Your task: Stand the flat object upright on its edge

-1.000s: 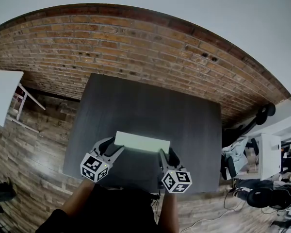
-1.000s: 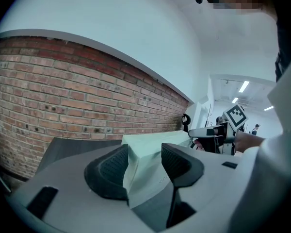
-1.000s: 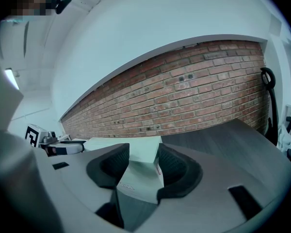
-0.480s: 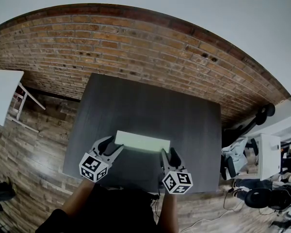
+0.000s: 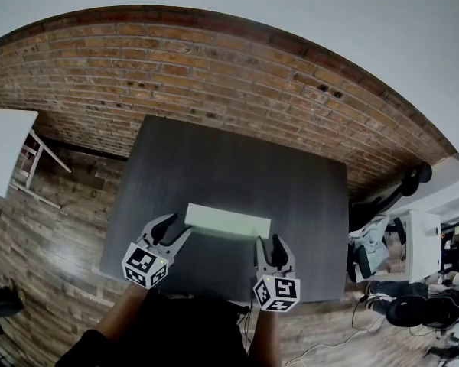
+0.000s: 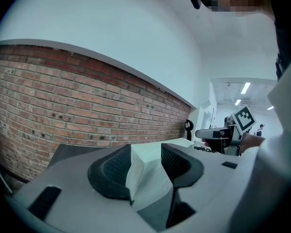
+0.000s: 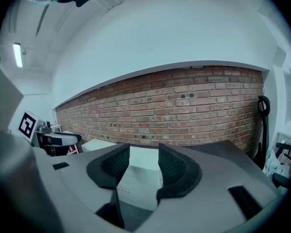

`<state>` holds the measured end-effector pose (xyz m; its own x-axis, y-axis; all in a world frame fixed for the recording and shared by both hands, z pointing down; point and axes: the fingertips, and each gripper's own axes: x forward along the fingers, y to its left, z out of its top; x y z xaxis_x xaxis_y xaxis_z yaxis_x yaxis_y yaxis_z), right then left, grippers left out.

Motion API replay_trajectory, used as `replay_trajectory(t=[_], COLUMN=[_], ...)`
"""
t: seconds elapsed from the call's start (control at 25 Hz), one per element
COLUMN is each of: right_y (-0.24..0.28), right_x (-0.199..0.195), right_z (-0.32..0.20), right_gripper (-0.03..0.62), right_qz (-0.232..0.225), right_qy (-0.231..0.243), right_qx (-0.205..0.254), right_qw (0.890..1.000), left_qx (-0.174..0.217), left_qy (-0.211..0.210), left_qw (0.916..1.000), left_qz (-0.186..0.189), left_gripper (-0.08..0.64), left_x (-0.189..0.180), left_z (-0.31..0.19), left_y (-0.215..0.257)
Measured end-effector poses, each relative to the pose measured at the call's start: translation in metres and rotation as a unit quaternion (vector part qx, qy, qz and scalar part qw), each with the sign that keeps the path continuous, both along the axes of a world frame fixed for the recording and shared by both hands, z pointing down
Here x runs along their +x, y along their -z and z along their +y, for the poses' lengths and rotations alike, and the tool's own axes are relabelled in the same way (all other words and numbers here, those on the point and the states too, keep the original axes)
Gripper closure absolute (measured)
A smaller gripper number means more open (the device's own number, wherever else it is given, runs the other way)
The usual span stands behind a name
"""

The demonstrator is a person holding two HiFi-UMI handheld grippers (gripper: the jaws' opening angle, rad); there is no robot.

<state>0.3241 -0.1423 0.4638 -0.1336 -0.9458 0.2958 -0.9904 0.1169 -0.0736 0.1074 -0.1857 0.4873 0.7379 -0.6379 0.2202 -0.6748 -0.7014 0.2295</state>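
Observation:
A pale green flat box (image 5: 228, 220) sits long side across the near half of the dark table (image 5: 237, 159). My left gripper (image 5: 176, 226) is at its left end and my right gripper (image 5: 268, 240) at its right end. In the left gripper view the box (image 6: 148, 178) fills the gap between the pads of the left gripper (image 6: 146, 152). The right gripper view shows the same: the box (image 7: 140, 178) sits tight between both pads of the right gripper (image 7: 144, 154). I cannot tell whether the box rests flat or is tilted.
A brick wall (image 5: 214, 75) runs behind the table's far edge. A white table (image 5: 4, 147) stands at the left on the wooden floor. Desks and chairs (image 5: 382, 251) crowd the right side. The table's near edge lies just under the grippers.
The box has shifted slightly right and away. Both marker cubes have moved a little toward me, the left one also leftward. Both grips look unchanged.

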Motion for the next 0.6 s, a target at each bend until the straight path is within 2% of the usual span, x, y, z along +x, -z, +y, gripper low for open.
replay_trajectory(t=[0.2, 0.44, 0.6], right_y=[0.005, 0.002, -0.005], right_x=[-0.021, -0.06, -0.083], right_z=[0.01, 0.024, 0.034], right_gripper=[0.453, 0.526, 0.538], right_qz=[0.006, 0.003, -0.009], right_qy=[-0.002, -0.001, -0.004], right_qx=[0.012, 0.014, 0.014], right_qw=[1.0, 1.0, 1.0], left_qx=[0.005, 0.017, 0.026], left_qy=[-0.01, -0.016, -0.023], left_qw=[0.9999, 0.9997, 0.9994], left_qz=[0.006, 0.006, -0.002], left_gripper=[0.36, 0.431, 0.476], left_x=[-0.008, -0.021, -0.025], left_z=[0.01, 0.028, 0.042], left_y=[0.002, 0.007, 0.007])
